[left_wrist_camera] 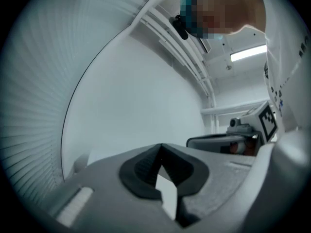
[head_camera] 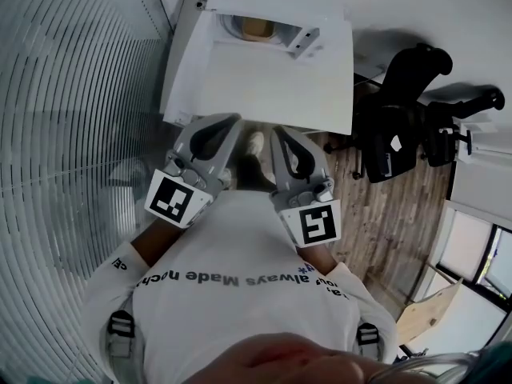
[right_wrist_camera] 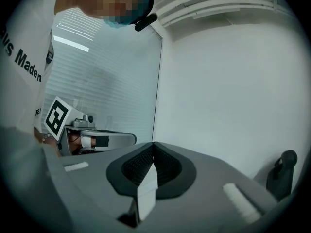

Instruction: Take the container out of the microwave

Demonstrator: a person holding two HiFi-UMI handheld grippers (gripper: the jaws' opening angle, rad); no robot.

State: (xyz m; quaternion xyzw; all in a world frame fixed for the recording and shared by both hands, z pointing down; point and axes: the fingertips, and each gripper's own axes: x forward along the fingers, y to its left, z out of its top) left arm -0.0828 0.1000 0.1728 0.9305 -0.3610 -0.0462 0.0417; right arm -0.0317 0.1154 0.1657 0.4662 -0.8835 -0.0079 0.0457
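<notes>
Grippers are held side by side in front of the person's chest, both pointed forward toward a white table (head_camera: 264,90) that stands ahead. The left gripper (head_camera: 232,121) is seen clenched, its jaw tips meeting with nothing between them, and the right gripper (head_camera: 277,132) is likewise closed on nothing. Each gripper's own view confirms this, showing only bare wall beyond the tips. At the table's far side a white box, taken to be the microwave (head_camera: 308,38), is seen from above, and a tan-brown shape in its opening is taken to be the container (head_camera: 258,27). The container lies straight ahead of the tongs and well apart from them, with the whole bare tabletop between. It sits roughly on the line that runs between the two grippers, so neither hand can be called clearly nearer. Only a rounded, brownish patch framed in white can be made out. Its long axis, its rim and any lid are too small to be told. Both jaws, it is judged, would have to be parted before a grip could be taken, and a long forward reach is called for first. A ribbed glass wall (head_camera: 72,134) is seen at the left, and black office chairs (head_camera: 400,126) on a wooden floor at the right.
</notes>
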